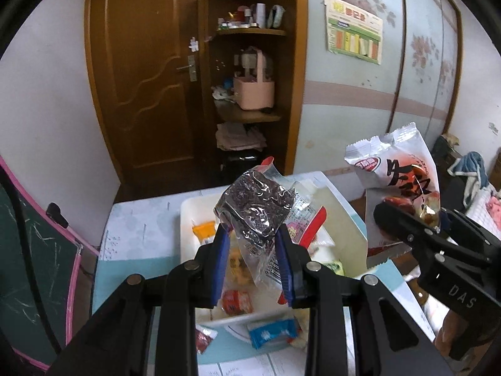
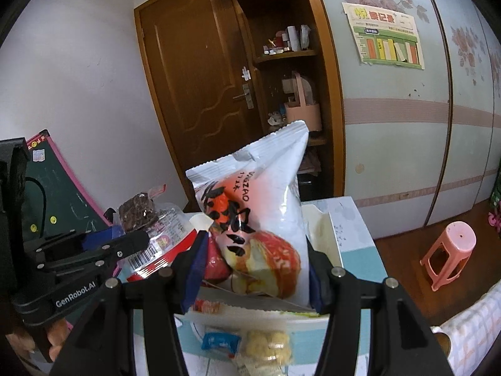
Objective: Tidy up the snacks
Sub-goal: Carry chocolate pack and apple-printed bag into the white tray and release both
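My left gripper [image 1: 252, 235] is shut on a clear packet with a dark seeded cake [image 1: 255, 211] and holds it above the white tray [image 1: 188, 216]. The same cake packet [image 2: 141, 213] and the left gripper [image 2: 137, 241] show at the left of the right wrist view. My right gripper [image 2: 256, 250] is shut on a puffy white snack bag with red fruit print [image 2: 260, 219], lifted over the tray. In the left wrist view that white snack bag [image 1: 397, 172] and the right gripper [image 1: 416, 228] hang at the right.
The tray holds several small snacks: an orange packet [image 1: 203, 230] and a red-labelled one [image 1: 236, 302]. A blue-wrapped sweet [image 1: 272, 333] and a bag of yellow puffs [image 2: 266, 347] lie on the table's near edge. A pink stool [image 2: 447, 253] stands on the floor at right; a chalkboard [image 1: 28, 266] leans at left.
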